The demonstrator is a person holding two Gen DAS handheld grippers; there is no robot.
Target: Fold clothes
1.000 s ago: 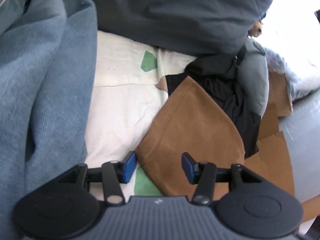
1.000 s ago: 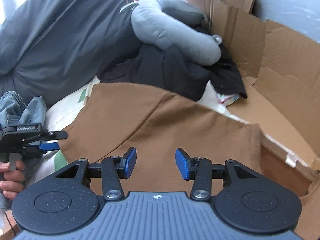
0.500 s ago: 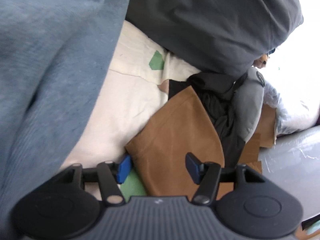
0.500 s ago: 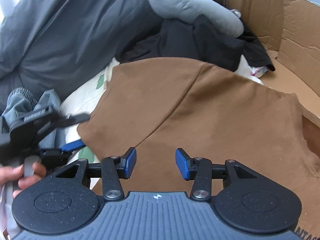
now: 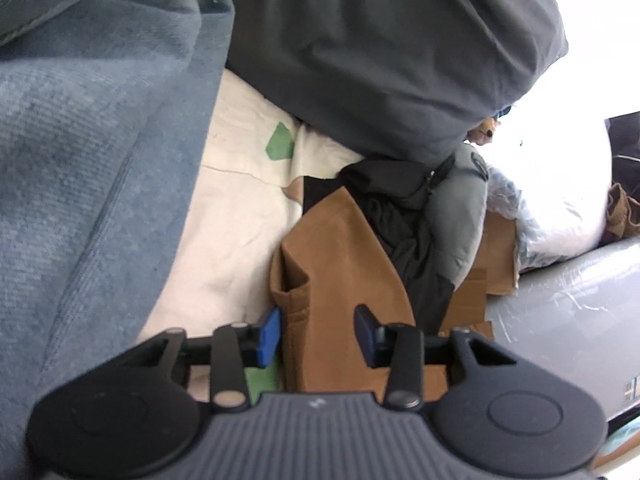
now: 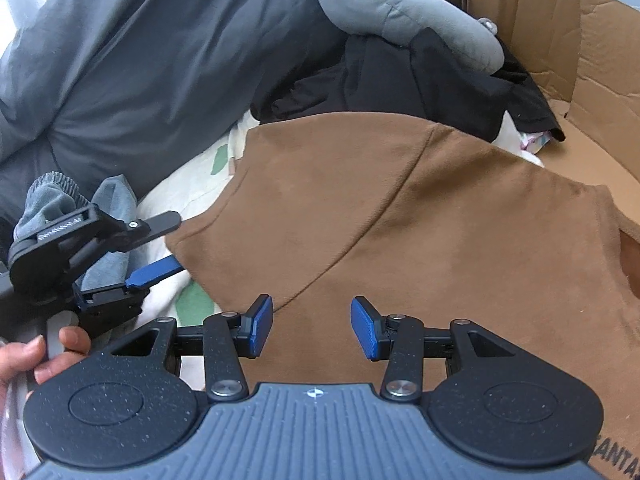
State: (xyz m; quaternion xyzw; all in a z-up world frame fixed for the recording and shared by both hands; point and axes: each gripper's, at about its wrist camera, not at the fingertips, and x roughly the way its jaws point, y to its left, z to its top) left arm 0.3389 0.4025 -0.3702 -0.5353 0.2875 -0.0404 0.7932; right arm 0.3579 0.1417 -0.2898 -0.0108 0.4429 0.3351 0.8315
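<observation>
The brown garment (image 6: 400,216) lies spread across the bed (image 5: 224,216), on the pale sheet with green patches, its far side running toward the cardboard (image 6: 560,52) at the bed's right edge and its back edge against a heap of black clothing (image 6: 400,76) and a grey pillow (image 6: 400,4). A dark grey duvet (image 6: 140,60) fills the bed's far left side, and a blue blanket (image 5: 80,160) hangs close by the left camera. The step in hand looks like the first grasp for a fold: the left gripper (image 5: 316,334) is at the garment's left corner, where the cloth stands up in a small pleat, and its fingers are closing with that brown edge between them; the pads do not yet appear to press the cloth, though the left pad is just beside the hem. In the right wrist view the same gripper (image 6: 160,248) shows from the side, one finger over the corner and the blue one under it, a hand (image 6: 40,352) on its handle. The right gripper (image 6: 312,326) hovers over the garment's near edge with its fingers half apart and nothing between them; the cloth lies below them, seemingly untouched. The next move, as I judge it, calls for the left fingers to finish closing on the corner, taking both layers, and for the right to drop to the near hem and pinch it, so the two can lift one side and carry it over the other.
</observation>
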